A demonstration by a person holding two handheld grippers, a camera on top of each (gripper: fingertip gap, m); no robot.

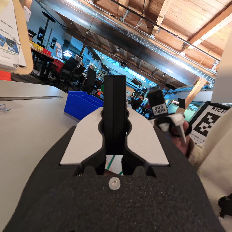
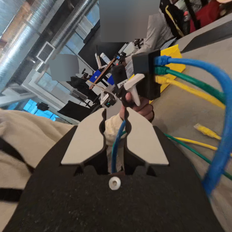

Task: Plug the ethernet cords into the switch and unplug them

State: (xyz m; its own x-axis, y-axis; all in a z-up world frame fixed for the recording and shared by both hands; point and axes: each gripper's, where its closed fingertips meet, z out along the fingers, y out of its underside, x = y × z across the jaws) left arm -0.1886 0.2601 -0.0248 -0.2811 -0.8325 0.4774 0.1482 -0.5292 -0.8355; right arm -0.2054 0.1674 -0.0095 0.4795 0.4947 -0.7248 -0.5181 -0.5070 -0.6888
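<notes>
My left gripper (image 1: 114, 110) is shut on the black switch (image 1: 114, 95), held edge-on and lifted above the grey table (image 1: 31, 125). In the right wrist view the switch (image 2: 141, 62) has a blue cord (image 2: 200, 65), a green cord (image 2: 190, 80) and a yellow cord (image 2: 188, 90) plugged into its face, with the left gripper (image 2: 139, 77) on it. A second yellow cord's plug (image 2: 203, 130) lies loose on the table. My right gripper (image 2: 115, 113) is open below the switch; the blue and green cords show through its gap. It also shows in the left wrist view (image 1: 175, 119).
A blue bin (image 1: 81, 104) stands at the table's far edge. A yellow tray (image 2: 173, 52) lies behind the switch. A clipboard with paper (image 1: 12, 37) stands at the left, a black-and-white marker board (image 1: 207, 123) at the right. The holder's cream sleeve (image 2: 25, 131) fills the left.
</notes>
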